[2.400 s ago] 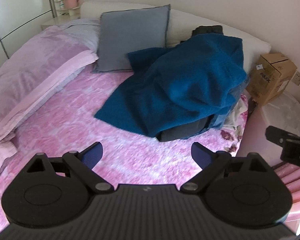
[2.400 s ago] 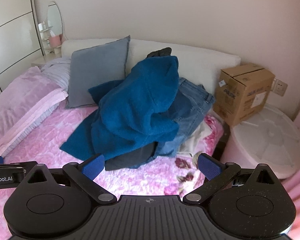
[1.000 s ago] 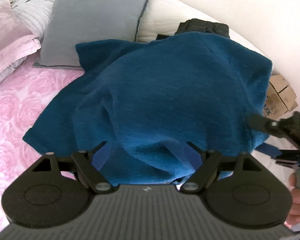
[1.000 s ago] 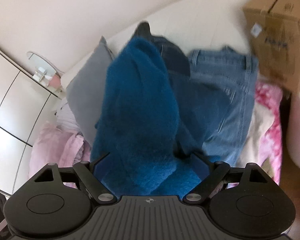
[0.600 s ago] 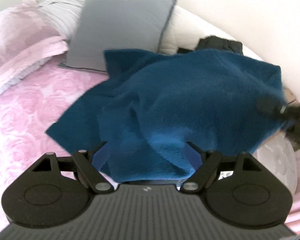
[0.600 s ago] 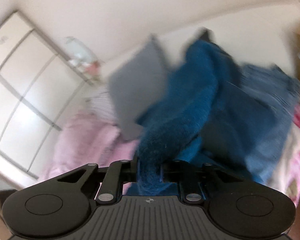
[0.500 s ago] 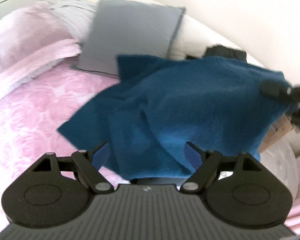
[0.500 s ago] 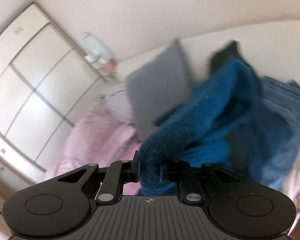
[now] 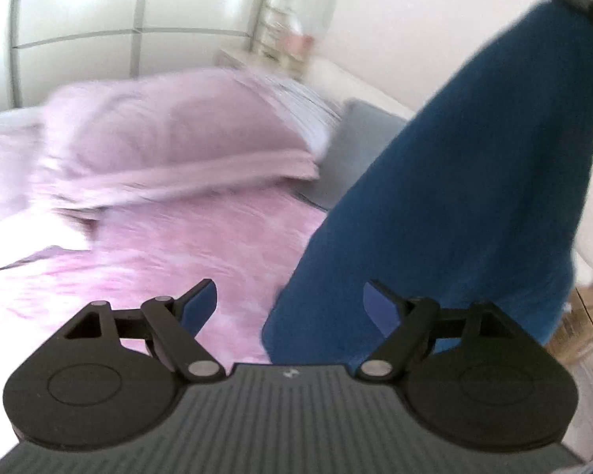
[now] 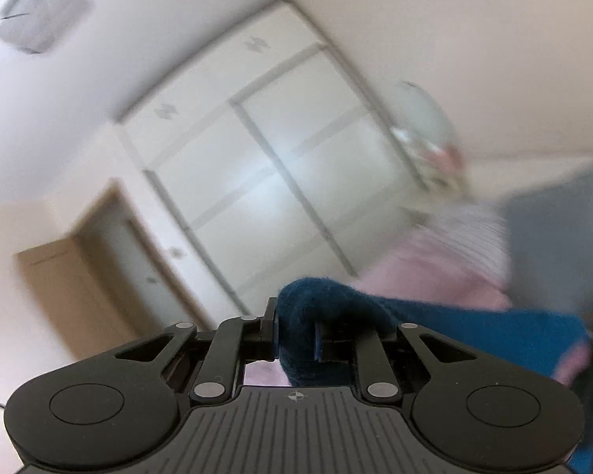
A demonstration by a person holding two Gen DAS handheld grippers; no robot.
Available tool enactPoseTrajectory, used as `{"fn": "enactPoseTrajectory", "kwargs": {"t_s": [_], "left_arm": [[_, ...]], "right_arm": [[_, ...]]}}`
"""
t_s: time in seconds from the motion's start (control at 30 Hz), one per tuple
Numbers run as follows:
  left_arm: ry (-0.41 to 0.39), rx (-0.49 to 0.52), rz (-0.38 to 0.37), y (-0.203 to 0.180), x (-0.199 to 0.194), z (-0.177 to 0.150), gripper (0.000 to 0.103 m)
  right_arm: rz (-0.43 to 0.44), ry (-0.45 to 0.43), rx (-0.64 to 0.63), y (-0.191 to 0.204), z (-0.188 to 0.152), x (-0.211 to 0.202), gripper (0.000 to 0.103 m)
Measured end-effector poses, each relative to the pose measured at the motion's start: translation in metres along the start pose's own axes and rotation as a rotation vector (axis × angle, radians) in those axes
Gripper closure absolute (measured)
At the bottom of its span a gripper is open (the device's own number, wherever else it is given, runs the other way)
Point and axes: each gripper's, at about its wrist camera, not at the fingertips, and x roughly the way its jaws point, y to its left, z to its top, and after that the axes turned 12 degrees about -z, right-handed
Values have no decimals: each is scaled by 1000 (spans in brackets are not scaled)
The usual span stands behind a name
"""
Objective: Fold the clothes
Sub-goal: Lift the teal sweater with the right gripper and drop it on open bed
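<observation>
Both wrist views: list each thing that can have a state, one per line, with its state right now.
Left gripper: open, holding nothing.
Right gripper: shut on the blue garment.
Blue garment: lifted, hanging down from the right gripper above the bed.
Pink bedspread: spread over the bed, wrinkled.
Pink duvet: bunched along the bed's far side.
Grey pillow: propped at the bed head, partly hidden.
Wardrobe doors: closed.

A pink rose-patterned quilted bedspread (image 9: 170, 252) is covering the bed, with a folded pale pink duvet (image 9: 178, 146) lying on it. A grey square cushion (image 9: 348, 150) is leaning beside the duvet. A white panelled wardrobe (image 10: 265, 166) is standing behind, next to a brown wooden door (image 10: 71, 288).
</observation>
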Motion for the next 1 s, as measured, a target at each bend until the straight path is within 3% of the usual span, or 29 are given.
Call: {"fn": "enactPoseTrajectory", "kwargs": {"t_s": [0.2, 0.37, 0.4, 0.47, 0.5, 0.57, 0.6, 0.67, 0.8, 0.9, 1.0], "left_arm": [[-118, -61, 137, 57, -125, -17, 24], [-202, -125, 304, 96, -222, -41, 24], [-213, -141, 335, 100, -235, -47, 24], [-224, -179, 401, 109, -259, -61, 24], [-223, -197, 430, 114, -268, -68, 24], [-204, -229, 486, 120, -279, -82, 24], [-188, -244, 513, 121, -283, -89, 24], [-155, -267, 562, 122, -290, -103, 24], [-83, -304, 625, 113, -293, -130, 24], [-37, -339, 659, 97, -285, -143, 24], [-2, -358, 674, 75, -302, -174, 24]], "right_arm": [[208, -45, -30, 120, -9, 1, 89], [362, -51, -35, 211, -25, 6, 89], [375, -37, -38, 225, -29, 8, 89], [398, 79, -120, 259, -41, 23, 86], [372, 170, -194, 273, -56, 32, 84], [317, 352, -341, 300, -86, 50, 45], [285, 437, -412, 306, -108, 60, 39], [213, 564, -494, 304, -156, 73, 39], [109, 762, -528, 257, -233, 74, 39], [82, 850, -562, 214, -259, 76, 39], [92, 855, -632, 191, -269, 56, 39]]}}
